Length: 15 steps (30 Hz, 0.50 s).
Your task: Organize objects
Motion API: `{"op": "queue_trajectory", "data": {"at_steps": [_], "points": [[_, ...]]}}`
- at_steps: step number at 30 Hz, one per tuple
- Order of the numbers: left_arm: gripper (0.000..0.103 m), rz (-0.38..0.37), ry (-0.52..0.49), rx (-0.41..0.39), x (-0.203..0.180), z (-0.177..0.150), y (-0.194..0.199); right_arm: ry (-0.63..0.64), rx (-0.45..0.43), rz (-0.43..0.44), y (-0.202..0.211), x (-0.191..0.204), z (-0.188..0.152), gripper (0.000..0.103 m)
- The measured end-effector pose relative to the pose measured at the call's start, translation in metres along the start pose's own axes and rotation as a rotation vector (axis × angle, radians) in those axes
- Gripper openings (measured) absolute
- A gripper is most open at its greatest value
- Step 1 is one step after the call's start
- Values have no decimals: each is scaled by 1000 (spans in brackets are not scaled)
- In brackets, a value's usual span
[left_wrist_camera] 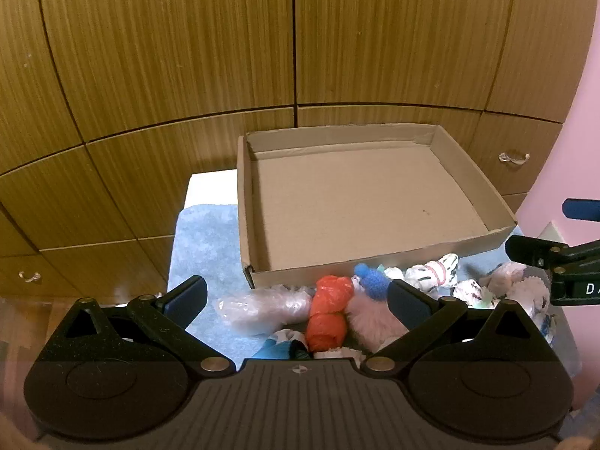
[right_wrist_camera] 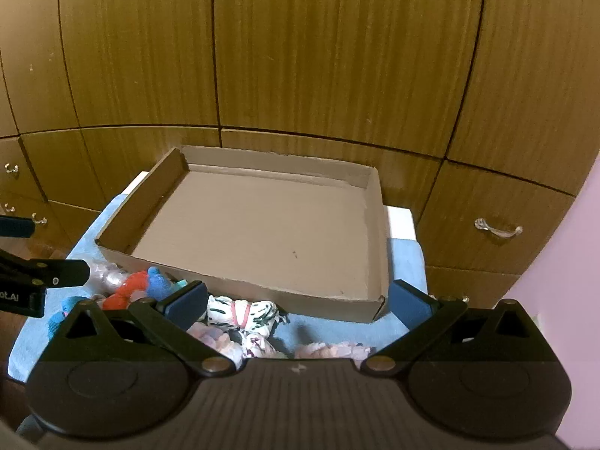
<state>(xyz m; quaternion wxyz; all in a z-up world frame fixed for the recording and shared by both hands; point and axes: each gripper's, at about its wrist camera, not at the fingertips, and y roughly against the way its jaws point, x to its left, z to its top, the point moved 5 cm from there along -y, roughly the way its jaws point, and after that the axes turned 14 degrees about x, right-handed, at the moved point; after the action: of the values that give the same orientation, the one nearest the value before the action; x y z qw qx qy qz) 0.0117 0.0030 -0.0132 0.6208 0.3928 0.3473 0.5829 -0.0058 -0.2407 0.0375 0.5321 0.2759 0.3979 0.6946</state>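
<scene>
Currently:
Box: shallow brown cardboard box is sitting empty at the far side of the blue towel.
Bundles: orange rolled plastic bundle, clear plastic bundle and white patterned cloth roll are lying near the box's near wall.
Left gripper: jaws are standing wide, gripping nothing, above the orange bundle.
Right gripper: jaws are standing wide, gripping nothing.

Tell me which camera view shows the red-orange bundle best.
The left wrist view: the red-orange bundle lies close and nearly whole between the open left gripper's fingers, untouched. The right wrist view shows it only small, at the left edge, partly hidden by neighbouring bundles.
</scene>
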Motion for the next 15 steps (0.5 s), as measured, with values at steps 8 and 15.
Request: {"op": "queue_trajectory", "data": {"at_steps": [8, 15], "points": [[102, -2, -2, -1, 1, -1, 1, 10, 1, 5, -1, 1, -1, 102], [102, -2, -3, 2, 1, -2, 1, 14, 0, 5, -2, 2, -1, 102]]}}
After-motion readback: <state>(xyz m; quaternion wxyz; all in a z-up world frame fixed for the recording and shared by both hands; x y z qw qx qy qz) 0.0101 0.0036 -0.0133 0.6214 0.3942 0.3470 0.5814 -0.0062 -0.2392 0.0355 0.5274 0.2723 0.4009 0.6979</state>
